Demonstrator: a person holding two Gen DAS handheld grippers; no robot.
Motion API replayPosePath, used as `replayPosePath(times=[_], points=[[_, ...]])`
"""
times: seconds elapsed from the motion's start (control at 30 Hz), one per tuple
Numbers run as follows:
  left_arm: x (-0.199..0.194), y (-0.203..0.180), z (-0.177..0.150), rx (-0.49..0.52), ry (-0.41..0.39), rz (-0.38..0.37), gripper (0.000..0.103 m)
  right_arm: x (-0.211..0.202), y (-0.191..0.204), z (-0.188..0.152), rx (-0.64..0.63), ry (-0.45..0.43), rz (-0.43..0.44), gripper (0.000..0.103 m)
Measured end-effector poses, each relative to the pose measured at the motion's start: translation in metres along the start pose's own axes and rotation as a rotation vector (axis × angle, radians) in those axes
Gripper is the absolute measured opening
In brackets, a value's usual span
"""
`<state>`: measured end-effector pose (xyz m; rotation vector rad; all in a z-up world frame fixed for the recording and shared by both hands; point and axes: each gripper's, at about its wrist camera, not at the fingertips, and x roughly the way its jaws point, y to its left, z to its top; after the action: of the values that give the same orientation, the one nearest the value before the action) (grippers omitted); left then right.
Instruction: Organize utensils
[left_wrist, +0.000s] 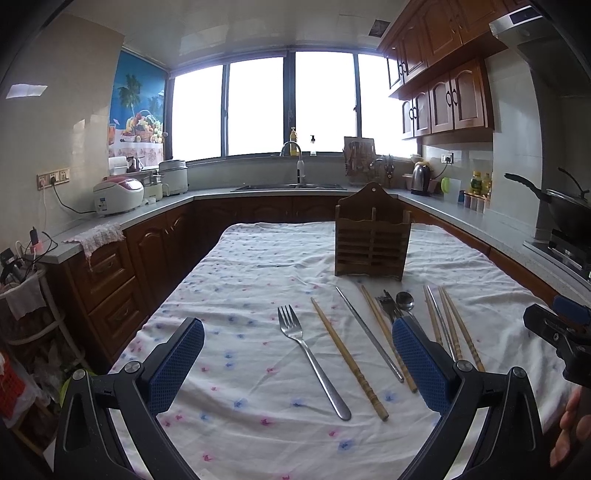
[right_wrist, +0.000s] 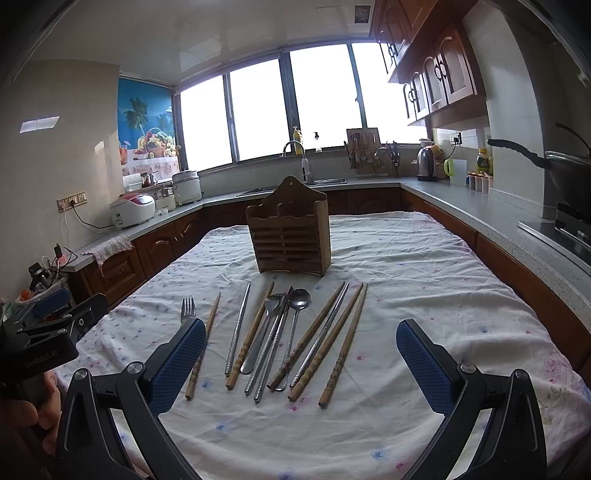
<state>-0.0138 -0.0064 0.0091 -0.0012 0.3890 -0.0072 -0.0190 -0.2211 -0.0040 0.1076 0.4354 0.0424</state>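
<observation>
Hovering over the near edge of the tabletop (right_wrist: 424, 280), left tongs (left_wrist: 297, 363) and right tongs (right_wrist: 301, 363) both gape wide, holding nothing. Utensils lie in a row mid-cloth: fork (left_wrist: 308, 354) alone toward the left edge, wooden chopsticks (right_wrist: 341, 341), metal chopsticks (right_wrist: 238, 328), spoon (right_wrist: 297, 306). Wooden holder (right_wrist: 290, 236) stands upright beyond, apparently empty. Judgement: take the isolated fork first, pinch mid-handle, lower upright into a slot. Only faint, unreadable lettering on the left gripper body.
</observation>
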Motion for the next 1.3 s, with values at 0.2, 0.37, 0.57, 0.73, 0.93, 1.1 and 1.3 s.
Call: replayPosePath(times=[0.2, 0.37, 0.57, 0.73, 0.93, 1.1, 1.3], points=[[0.0, 0.0, 0.0, -0.002, 0.0, -0.001, 0.102, 0.0, 0.0, 0.001, 0.001, -0.001, 0.0, 0.103], [0.001, 0.0, 0.0, 0.0, 0.002, -0.002, 0.102, 0.0, 0.0, 0.0, 0.002, 0.0, -0.001, 0.103], [0.002, 0.0, 0.0, -0.004, 0.007, -0.006, 0.102, -0.001, 0.0, 0.001, 0.006, 0.0, 0.0, 0.103], [0.01, 0.002, 0.001, -0.023, 0.035, -0.024, 0.102, 0.004, -0.002, 0.003, 0.013, 0.016, 0.0, 0.103], [0.032, 0.011, 0.013, -0.064, 0.109, -0.054, 0.102, 0.015, -0.007, 0.011, 0.023, 0.042, -0.005, 0.103], [0.053, 0.015, 0.028, -0.082, 0.163, -0.077, 0.102, 0.031, -0.018, 0.019, 0.054, 0.087, -0.005, 0.103], [0.087, 0.02, 0.042, -0.104, 0.236, -0.089, 0.102, 0.057, -0.037, 0.03, 0.125, 0.138, -0.014, 0.103]])
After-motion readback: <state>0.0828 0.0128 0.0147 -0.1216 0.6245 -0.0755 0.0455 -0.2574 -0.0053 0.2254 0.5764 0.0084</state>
